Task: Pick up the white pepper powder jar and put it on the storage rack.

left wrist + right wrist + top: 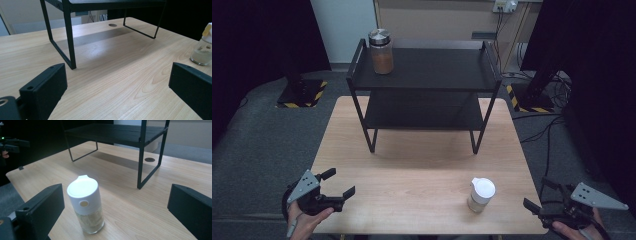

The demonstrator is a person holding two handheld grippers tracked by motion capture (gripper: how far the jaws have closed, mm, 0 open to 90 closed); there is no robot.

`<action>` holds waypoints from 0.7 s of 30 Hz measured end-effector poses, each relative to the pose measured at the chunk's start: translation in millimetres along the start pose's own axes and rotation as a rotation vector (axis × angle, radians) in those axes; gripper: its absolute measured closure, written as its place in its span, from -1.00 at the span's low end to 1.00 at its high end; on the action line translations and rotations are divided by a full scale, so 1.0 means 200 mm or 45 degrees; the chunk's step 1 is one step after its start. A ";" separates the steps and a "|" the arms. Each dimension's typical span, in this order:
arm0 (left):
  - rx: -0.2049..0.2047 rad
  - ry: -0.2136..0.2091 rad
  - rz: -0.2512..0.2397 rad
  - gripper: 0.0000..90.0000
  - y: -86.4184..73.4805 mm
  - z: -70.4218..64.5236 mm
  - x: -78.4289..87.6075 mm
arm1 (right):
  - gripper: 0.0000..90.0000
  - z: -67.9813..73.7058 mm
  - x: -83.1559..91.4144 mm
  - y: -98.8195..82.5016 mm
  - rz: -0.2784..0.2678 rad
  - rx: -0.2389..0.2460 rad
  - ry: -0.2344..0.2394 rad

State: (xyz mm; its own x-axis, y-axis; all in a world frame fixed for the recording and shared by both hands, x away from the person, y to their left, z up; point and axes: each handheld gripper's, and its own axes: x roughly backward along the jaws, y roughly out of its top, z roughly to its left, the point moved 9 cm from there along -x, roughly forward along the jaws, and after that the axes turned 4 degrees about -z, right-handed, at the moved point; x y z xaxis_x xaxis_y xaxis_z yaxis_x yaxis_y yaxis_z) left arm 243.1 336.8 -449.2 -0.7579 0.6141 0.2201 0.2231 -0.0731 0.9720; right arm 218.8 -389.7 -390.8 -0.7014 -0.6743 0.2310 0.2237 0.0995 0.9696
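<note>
A small clear bottle (481,194) with a white flip cap and pale powder inside stands upright on the wooden table (412,175) near its front right. In the right gripper view the bottle (86,203) is just ahead of my right gripper (116,193), which is open and apart from it. From above, my right gripper (537,193) is off the table's front right corner. My left gripper (340,182) is open at the front left corner with nothing between its jaws. The left gripper view (117,72) has the bottle (203,48) far to the right.
A black two-tier metal rack (424,75) stands on the back half of the table. A glass jar (381,51) with a metal lid and brown contents sits on its top shelf, at the left. A cable hole (149,159) lies beneath the rack. Dark floor surrounds the table.
</note>
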 end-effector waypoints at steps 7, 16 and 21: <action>-0.001 -0.006 0.006 -0.98 0.00 0.00 0.00 | -0.97 0.03 -0.01 0.14 0.056 0.052 0.055; 0.002 -0.007 0.005 -0.98 0.00 0.00 0.00 | -0.95 0.06 -0.10 0.29 0.138 0.134 0.128; 0.002 -0.019 0.006 -0.98 0.00 0.00 -0.01 | -0.94 0.07 -0.16 0.31 0.184 0.152 0.152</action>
State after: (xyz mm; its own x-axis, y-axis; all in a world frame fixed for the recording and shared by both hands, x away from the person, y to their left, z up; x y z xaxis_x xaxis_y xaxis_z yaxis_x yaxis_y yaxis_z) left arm 243.9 335.8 -449.5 -0.7478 0.6253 0.2232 0.2272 -0.0749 0.9710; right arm 245.6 -351.8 -337.2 -0.5812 -0.7277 0.3643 0.2294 0.2830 0.9313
